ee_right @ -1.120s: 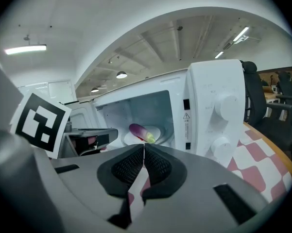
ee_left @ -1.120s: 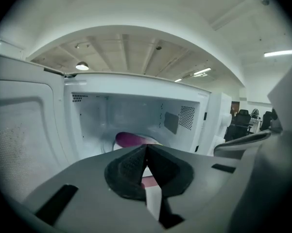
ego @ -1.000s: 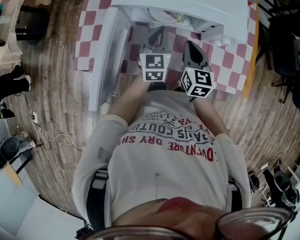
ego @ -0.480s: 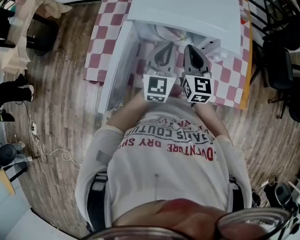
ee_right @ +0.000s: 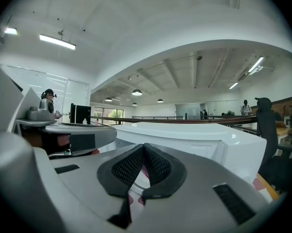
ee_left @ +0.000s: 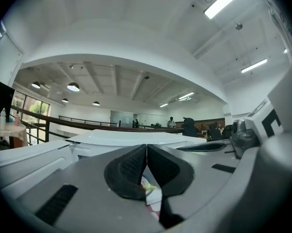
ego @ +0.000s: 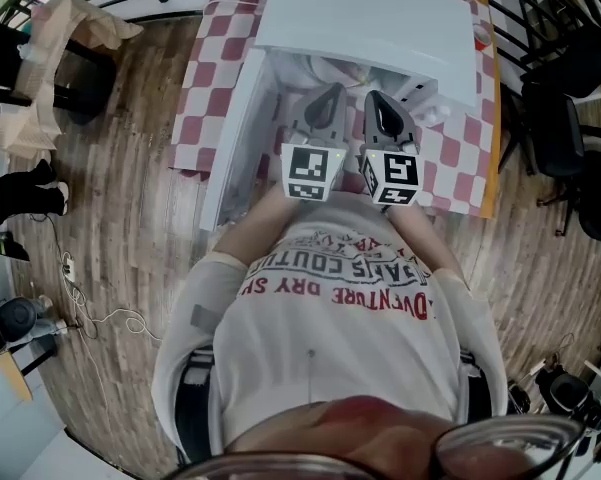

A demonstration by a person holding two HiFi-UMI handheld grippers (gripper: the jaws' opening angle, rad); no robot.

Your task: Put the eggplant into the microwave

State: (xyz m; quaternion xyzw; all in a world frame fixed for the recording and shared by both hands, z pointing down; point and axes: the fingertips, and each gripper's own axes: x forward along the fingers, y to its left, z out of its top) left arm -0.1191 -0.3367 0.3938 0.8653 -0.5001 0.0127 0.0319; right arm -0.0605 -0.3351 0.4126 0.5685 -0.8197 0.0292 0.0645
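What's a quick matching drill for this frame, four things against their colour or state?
Things:
1 left gripper
2 microwave door
3 tablecloth
4 floor

States:
a wooden planks
b jaws together, nothing held
c red-and-white checks
d swung open

Pairs: 1-b, 2-d, 3-c, 4-a.

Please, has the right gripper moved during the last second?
Yes: in the head view the right gripper has shifted nearer the front edge of the microwave.
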